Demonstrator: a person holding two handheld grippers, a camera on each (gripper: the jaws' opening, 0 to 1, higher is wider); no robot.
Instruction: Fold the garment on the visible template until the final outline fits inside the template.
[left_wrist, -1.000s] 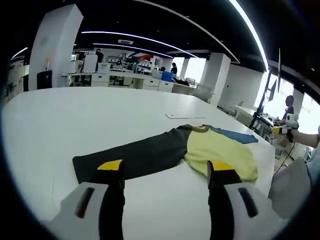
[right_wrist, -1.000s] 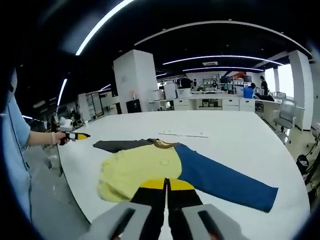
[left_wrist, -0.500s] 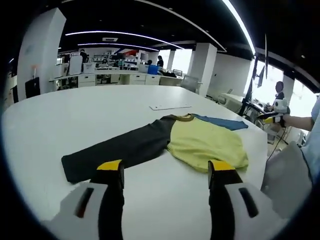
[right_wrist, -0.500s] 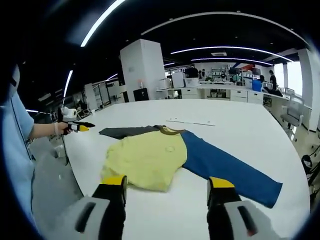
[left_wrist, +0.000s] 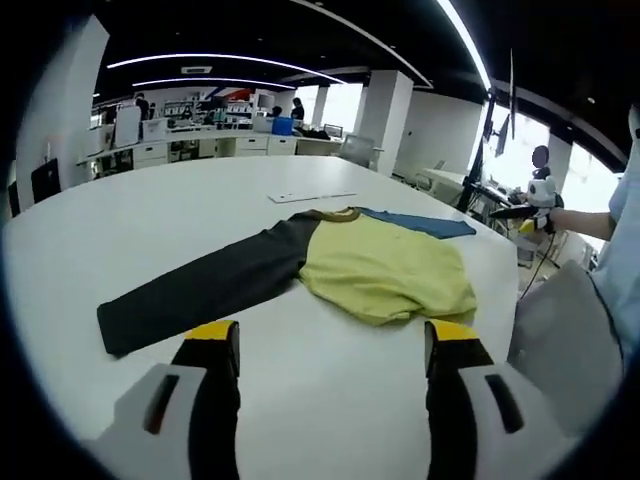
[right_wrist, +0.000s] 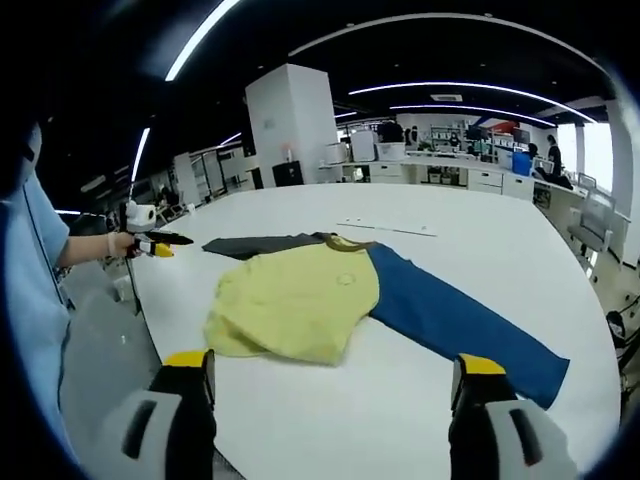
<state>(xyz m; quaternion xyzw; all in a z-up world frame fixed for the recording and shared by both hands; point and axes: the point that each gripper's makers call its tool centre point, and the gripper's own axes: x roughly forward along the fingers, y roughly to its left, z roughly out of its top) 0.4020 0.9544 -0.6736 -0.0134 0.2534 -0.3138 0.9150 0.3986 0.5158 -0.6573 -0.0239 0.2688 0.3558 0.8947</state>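
Right gripper view: garment (right_wrist: 300, 305) beyond parted tool (right_wrist: 335, 375).

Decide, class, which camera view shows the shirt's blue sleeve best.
The right gripper view: the blue sleeve lies there at full length, shoulder to cuff. In the left gripper view it is just a thin strip behind the yellow body.

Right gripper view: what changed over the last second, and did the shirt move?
The right gripper went from shut to wide open, holding nothing. The left gripper stayed open. The shirt lies flat on the table as before, sleeves spread; the shifts in its position look like camera motion.
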